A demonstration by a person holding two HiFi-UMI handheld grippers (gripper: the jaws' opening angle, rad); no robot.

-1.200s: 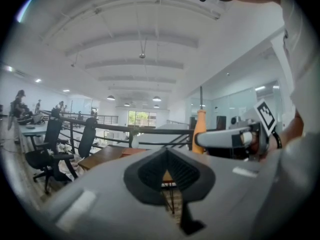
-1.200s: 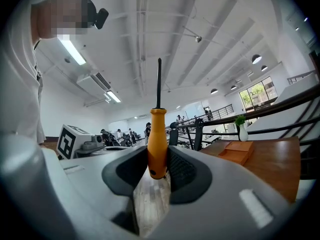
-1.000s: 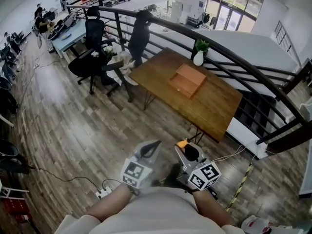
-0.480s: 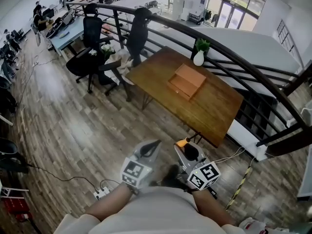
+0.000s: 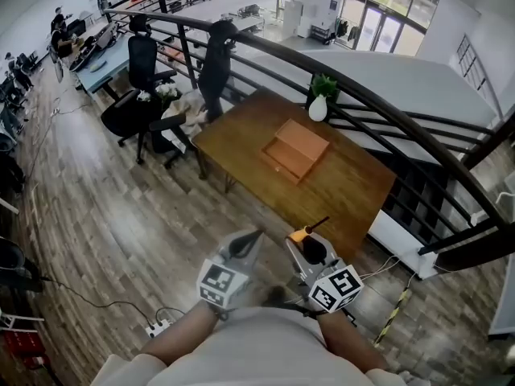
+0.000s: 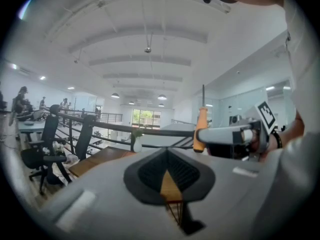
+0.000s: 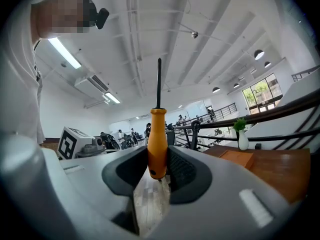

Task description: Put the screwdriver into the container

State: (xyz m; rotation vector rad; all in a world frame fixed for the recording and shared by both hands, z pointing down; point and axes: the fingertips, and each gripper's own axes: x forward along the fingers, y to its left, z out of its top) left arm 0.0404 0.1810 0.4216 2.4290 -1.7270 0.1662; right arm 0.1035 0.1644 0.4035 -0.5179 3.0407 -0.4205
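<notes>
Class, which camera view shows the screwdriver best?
The right gripper view: the screwdriver stands upright, orange handle gripped between the fingers, whole shaft visible. The left gripper view shows it small, from the side. The head view shows it tiny, from above.

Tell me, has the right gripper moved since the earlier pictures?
Yes. The right gripper, holding the screwdriver, has come forward toward the wooden table; the screwdriver tip now overlaps its near edge.

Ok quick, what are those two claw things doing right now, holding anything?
Left gripper: fingers closed, nothing between them.
Right gripper: fingers closed on the orange-handled screwdriver.
</notes>
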